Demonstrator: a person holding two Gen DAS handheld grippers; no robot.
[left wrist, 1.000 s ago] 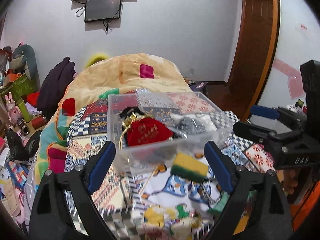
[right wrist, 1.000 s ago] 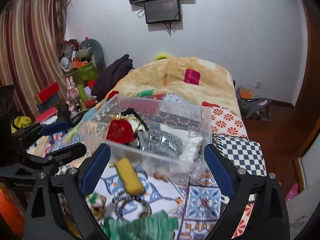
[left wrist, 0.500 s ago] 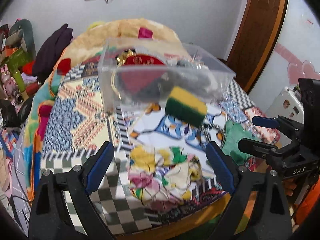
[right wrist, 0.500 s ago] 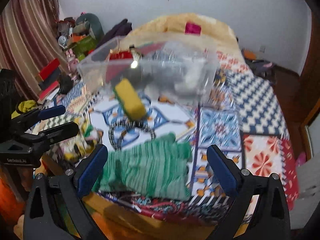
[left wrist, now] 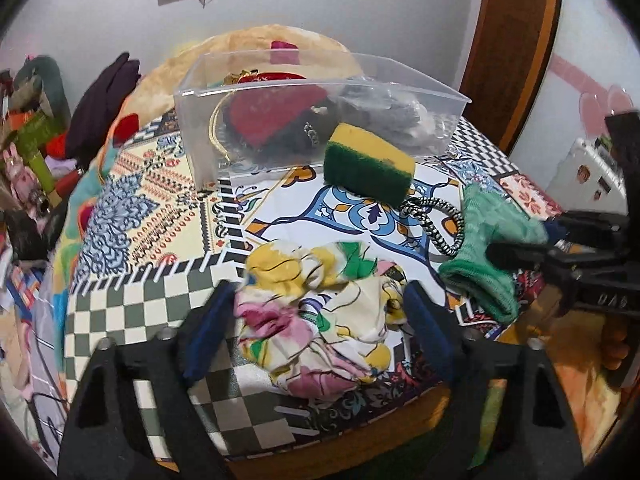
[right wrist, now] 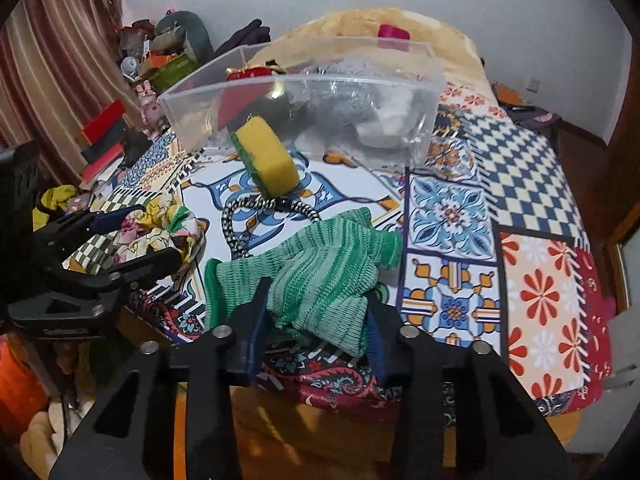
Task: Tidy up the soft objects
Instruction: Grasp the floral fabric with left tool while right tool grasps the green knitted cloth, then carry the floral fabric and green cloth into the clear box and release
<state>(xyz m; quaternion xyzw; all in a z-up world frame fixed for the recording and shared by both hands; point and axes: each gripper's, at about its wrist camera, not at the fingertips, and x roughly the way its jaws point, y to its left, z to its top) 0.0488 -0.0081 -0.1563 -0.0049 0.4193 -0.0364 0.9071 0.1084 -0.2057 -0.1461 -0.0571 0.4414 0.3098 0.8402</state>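
Note:
A crumpled floral cloth [left wrist: 320, 312] lies at the near edge of the patterned bed. My left gripper [left wrist: 320, 312] is open with its jaws on either side of the cloth. A green knitted cloth [right wrist: 316, 276] lies to the right, and my right gripper [right wrist: 314, 320] has closed in on its near edge. A yellow and green sponge [left wrist: 368, 164] and a black and white cord loop [left wrist: 436, 220] lie in front of a clear plastic box [left wrist: 208, 120] that holds a red pouch [left wrist: 272, 116] and grey and white soft items.
The bed [right wrist: 520, 184] is covered in patchwork sheets, with an orange blanket [left wrist: 280, 44] behind the box. Cluttered shelves and toys [right wrist: 160, 60] stand at the left. A wooden door [left wrist: 512, 40] is at the right.
Both grippers dropped and moved in on the bed's near edge. The left now straddles the floral cloth. The right narrowed onto the green knitted cloth.

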